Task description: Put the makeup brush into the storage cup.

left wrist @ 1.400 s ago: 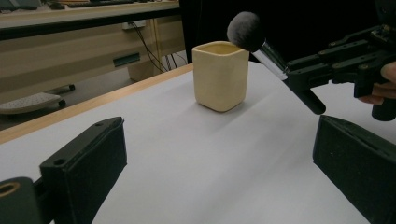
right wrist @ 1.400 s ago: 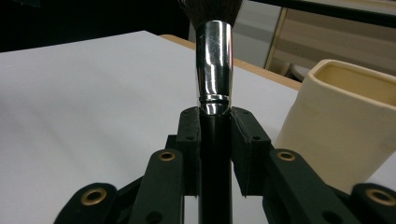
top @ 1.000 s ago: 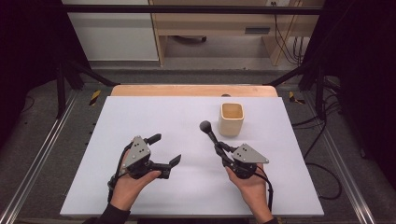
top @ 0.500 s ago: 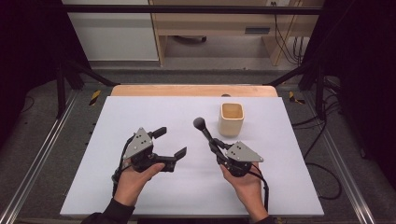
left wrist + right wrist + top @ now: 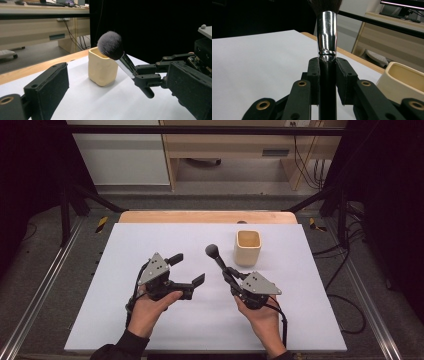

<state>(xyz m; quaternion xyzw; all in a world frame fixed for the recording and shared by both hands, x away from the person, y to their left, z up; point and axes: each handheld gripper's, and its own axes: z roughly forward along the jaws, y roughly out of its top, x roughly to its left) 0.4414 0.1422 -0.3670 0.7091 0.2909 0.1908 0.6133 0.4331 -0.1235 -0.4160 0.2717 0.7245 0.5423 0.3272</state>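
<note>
- While the right gripper (image 5: 225, 268) clamps its jaws on the black handle of the makeup brush (image 5: 216, 257), the bristle head points up and away, near the beige cup (image 5: 247, 248).
- Left gripper (image 5: 186, 268) hovers over the white desk (image 5: 125, 245), jaws wide apart, nothing between them.
- Seen from the left gripper view, the brush head (image 5: 110, 45) overlaps the cup's rim (image 5: 93, 51).

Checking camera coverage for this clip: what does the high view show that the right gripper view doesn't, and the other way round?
High view alone: the left gripper, fingers apart and empty, both hands, and the whole white table.

Right gripper view alone: close up, the right gripper has its fingers pressed on the brush's black handle just below the silver ferrule.

Shared: the brush in the right gripper, and the beige cup.
</note>
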